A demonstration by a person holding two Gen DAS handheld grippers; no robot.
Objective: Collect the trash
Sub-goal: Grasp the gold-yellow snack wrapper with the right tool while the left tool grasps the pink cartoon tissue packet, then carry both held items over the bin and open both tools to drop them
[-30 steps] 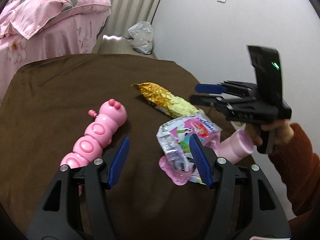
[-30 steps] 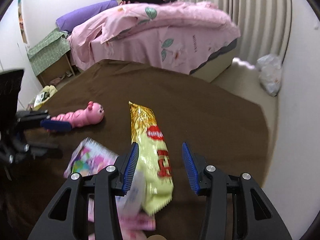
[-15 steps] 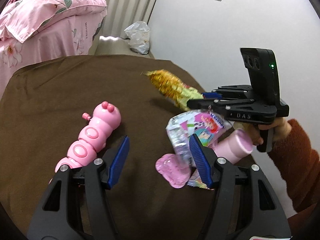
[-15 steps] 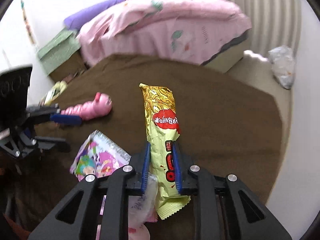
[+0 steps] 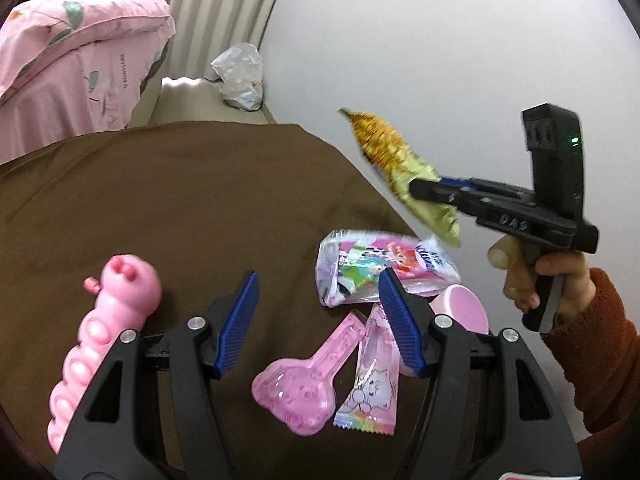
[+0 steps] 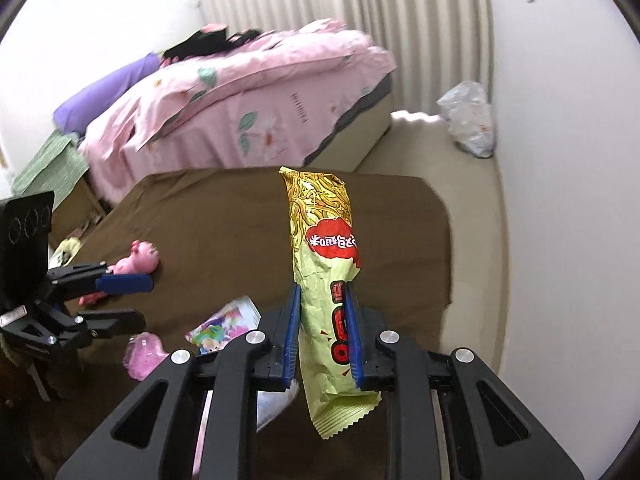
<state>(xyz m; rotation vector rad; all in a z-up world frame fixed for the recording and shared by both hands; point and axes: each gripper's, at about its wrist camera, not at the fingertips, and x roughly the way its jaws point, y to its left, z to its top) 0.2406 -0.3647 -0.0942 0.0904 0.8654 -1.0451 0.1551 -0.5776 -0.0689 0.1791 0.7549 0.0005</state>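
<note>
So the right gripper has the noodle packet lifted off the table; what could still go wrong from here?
1. The right gripper pinches the noodle packet near its lower end, so the long free end may flop or slip out.
2. The left gripper hangs open over the pink wrappers; closing here could also catch the pink cup or nudge the caterpillar toy, which may not be trash.

Brown-covered table (image 5: 168, 184); caterpillar toy (image 5: 100, 336); perhaps sweet wrappers (image 5: 372, 268).

Glossy foil wrapper (image 6: 324, 280), seemingly matt cloth (image 5: 192, 200)
</note>
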